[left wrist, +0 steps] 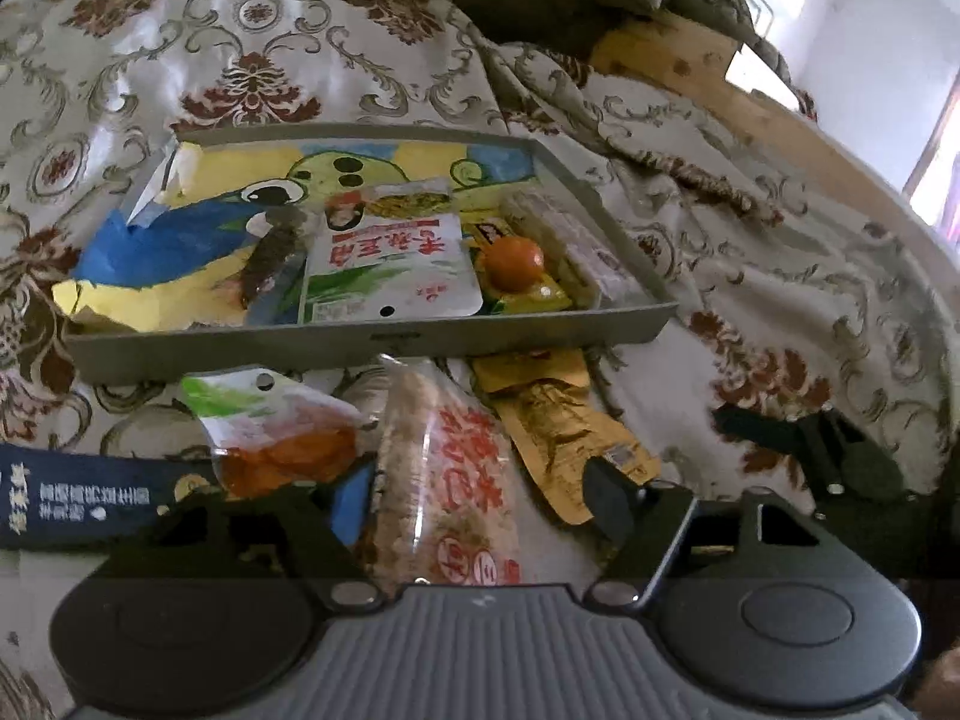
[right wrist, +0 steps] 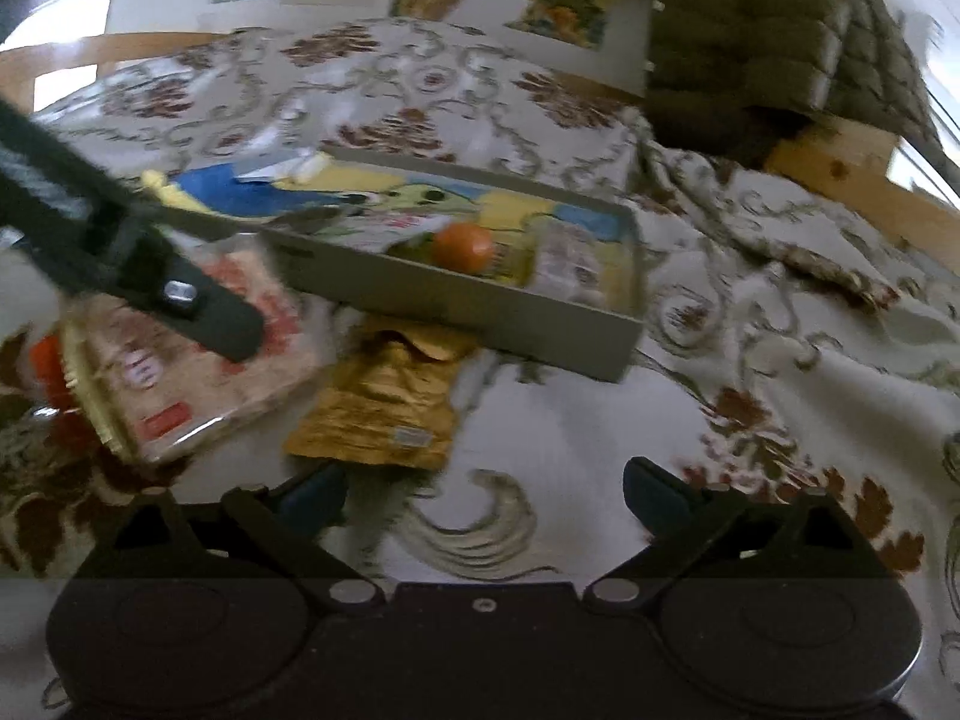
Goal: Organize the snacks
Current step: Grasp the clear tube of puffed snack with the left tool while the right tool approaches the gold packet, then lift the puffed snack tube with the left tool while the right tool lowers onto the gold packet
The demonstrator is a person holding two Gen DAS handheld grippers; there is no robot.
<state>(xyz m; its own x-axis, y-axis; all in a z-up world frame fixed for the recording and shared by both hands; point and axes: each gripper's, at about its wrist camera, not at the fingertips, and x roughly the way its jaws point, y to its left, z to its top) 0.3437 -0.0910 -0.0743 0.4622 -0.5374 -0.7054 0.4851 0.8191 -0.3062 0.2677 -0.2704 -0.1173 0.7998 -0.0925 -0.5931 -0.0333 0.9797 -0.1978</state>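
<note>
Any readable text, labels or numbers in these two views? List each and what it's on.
No text can be quoted with confidence.
White pouch in the grey tray: large red Chinese characters, upside down, not legible.
Clear rice-cracker pack: red Chinese characters, upside down, not legible.
Dark blue strip: white Chinese characters, too small.
Gold foil pouch: small label, blurred.
Right wrist view: all print blurred.

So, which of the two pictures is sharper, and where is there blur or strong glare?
Left wrist view: sharper, print on the white pouch in the grey tray readable; window glare blows out the far right; fisheye bends the edges. Right wrist view: smeared throughout, the orange ball and gold packet soft, the left gripper streaked.
</note>
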